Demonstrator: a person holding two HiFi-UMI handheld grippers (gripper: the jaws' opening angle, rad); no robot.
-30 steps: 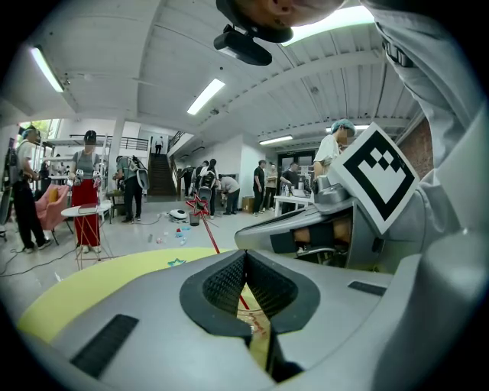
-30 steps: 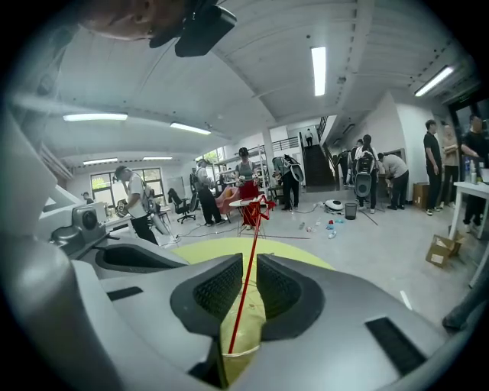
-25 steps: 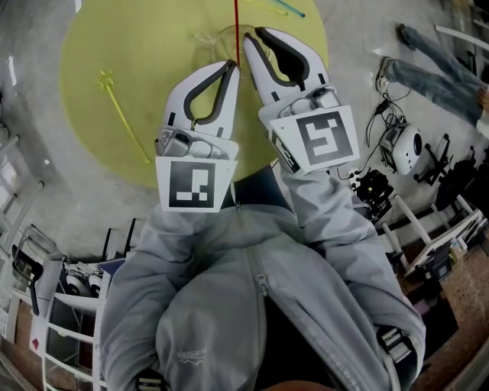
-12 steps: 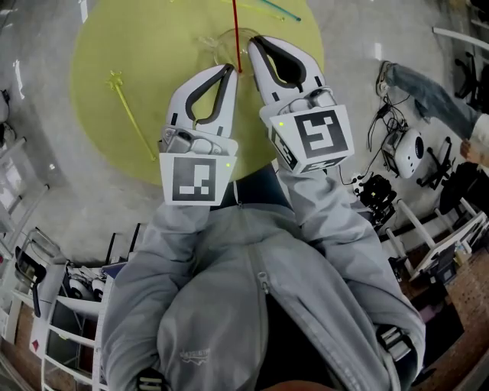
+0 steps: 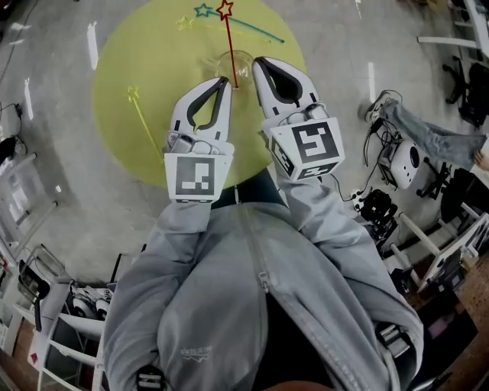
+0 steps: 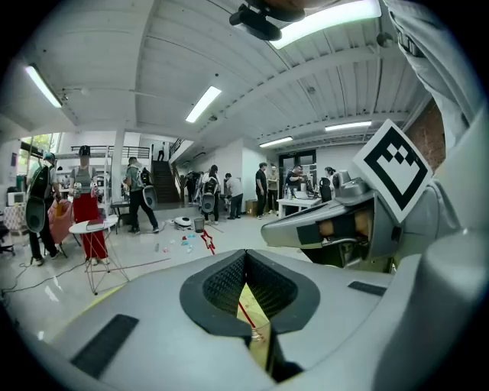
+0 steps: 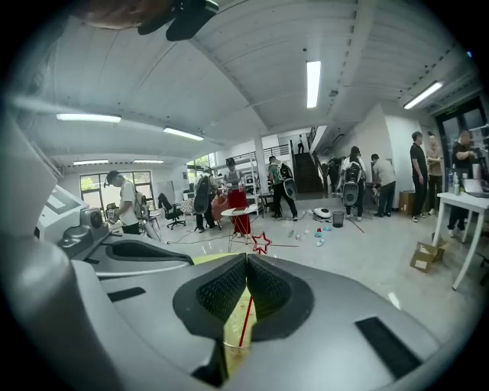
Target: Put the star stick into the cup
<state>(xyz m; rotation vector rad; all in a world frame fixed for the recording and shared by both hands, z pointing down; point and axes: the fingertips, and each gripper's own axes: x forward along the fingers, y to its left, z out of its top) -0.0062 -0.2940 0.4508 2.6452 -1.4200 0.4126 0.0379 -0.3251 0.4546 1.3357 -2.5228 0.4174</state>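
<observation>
A red star stick [image 5: 229, 46] stands tilted in the clear cup [image 5: 238, 61] on the round yellow table [image 5: 122, 65], its star [image 5: 225, 9] up at the far side. My left gripper [image 5: 224, 79] and right gripper [image 5: 257, 61] are both shut and empty, side by side just short of the cup. In the left gripper view the stick [image 6: 243, 309] and cup [image 6: 260, 334] show through the gap under the shut left gripper [image 6: 246, 253]. The right gripper view shows the stick [image 7: 244, 321] in the cup [image 7: 234, 357] below the right gripper [image 7: 247, 257].
A yellow star stick [image 5: 145, 122] lies on the table to the left of my left gripper. Blue and green star sticks [image 5: 229, 21] lie at the far edge. Racks and gear [image 5: 401, 149] crowd the floor on both sides. People stand far off [image 7: 283, 187].
The head view has shifted, so the whole stick with its red star now shows. Both grippers sit slightly further back from the cup. The stick stays in the cup.
</observation>
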